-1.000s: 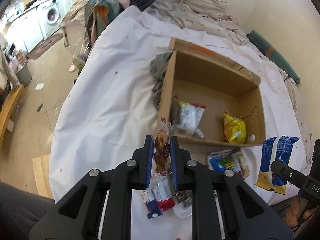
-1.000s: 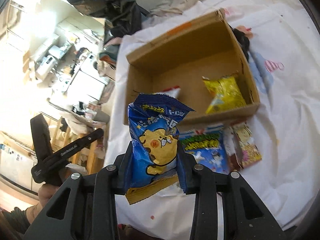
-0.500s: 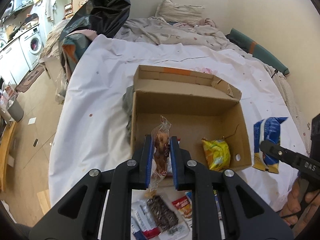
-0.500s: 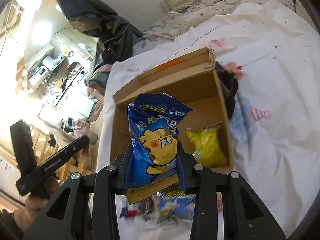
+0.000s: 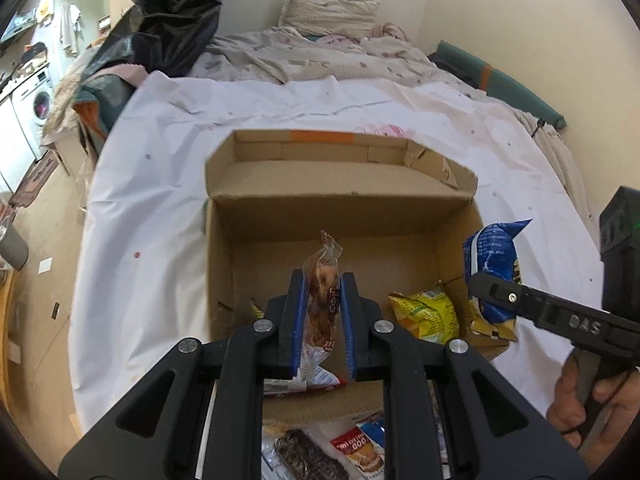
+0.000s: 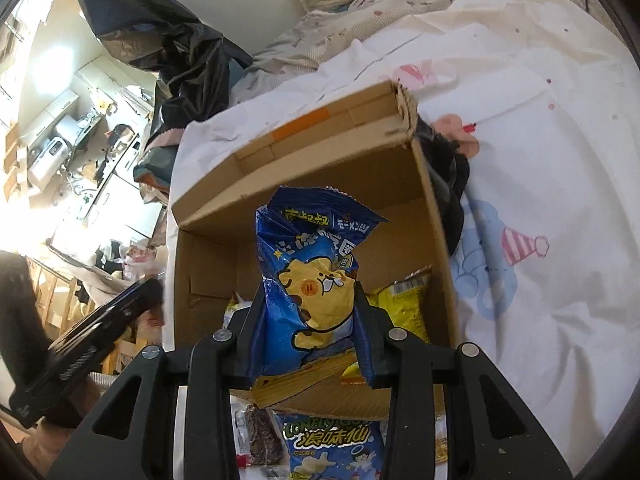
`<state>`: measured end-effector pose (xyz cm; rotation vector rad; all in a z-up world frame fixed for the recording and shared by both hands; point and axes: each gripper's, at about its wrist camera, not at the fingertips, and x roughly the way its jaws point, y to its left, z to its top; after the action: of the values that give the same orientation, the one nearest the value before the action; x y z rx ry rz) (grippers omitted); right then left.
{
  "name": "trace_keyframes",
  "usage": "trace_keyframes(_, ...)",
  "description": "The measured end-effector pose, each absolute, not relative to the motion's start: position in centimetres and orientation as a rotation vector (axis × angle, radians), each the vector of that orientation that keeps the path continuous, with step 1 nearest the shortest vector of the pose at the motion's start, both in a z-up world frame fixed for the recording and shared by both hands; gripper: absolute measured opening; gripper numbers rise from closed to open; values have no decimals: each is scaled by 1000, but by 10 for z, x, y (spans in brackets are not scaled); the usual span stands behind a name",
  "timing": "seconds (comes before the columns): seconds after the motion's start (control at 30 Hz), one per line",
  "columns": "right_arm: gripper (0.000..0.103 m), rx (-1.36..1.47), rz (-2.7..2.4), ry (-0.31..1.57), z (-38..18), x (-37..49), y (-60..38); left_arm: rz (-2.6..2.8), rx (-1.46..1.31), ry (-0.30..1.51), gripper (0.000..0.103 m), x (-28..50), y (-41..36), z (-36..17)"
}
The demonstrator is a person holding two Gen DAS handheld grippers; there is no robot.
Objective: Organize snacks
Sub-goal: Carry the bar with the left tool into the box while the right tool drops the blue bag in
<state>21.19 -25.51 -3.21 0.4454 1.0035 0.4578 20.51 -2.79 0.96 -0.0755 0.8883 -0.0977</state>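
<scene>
Over the cardboard box (image 5: 340,216), on its left side, the left tool (image 5: 322,300) is clamped on a clear-wrapped pastry (image 5: 320,284), held upright so it should drop straight in. Right of that, inside the box, a yellow snack bag (image 5: 426,312) already lies flat. Further right, at the box's right wall, the right tool (image 6: 308,320) grips a blue chip bag (image 6: 312,280) by its lower half, probably next in. More packets (image 6: 328,444) wait just in front of the box. It all sits on a bed (image 5: 160,184) with a stained white sheet, a black bin bag (image 5: 172,12) behind the box, laundry room off left.
</scene>
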Motion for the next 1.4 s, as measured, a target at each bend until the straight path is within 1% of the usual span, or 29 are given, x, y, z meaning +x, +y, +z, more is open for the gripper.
trace_keyframes(0.17, 38, 437, 443, 1037, -45, 212, -251, -97, -134, 963, 14, 217, -23, -16)
trace_keyframes(0.4, 39, 470, 421, 1071, -55, 221, -249, -115, -147, 1020, 14, 220, -30, -31)
trace_keyframes(0.9, 41, 477, 413, 1106, -63, 223, -249, -113, -137, 1046, 15, 219, -35, -36)
trace_keyframes(1.27, 42, 515, 427, 1097, -64, 223, -252, -127, -123, 1055, 16, 218, -38, -36)
trace_keyframes(1.3, 43, 519, 429, 1092, -63, 223, -253, -128, -121, 1053, 17, 218, -38, -35)
trace_keyframes(1.33, 47, 527, 430, 1088, -62, 223, -255, -128, -116, 1052, 20, 217, -38, -35)
trace_keyframes(1.37, 53, 536, 432, 1084, -61, 223, -256, -130, -113, 1050, 27, 217, -39, -34)
trace_keyframes(1.4, 56, 545, 432, 1075, -60, 222, -257, -132, -113, 1047, 32, 216, -40, -34)
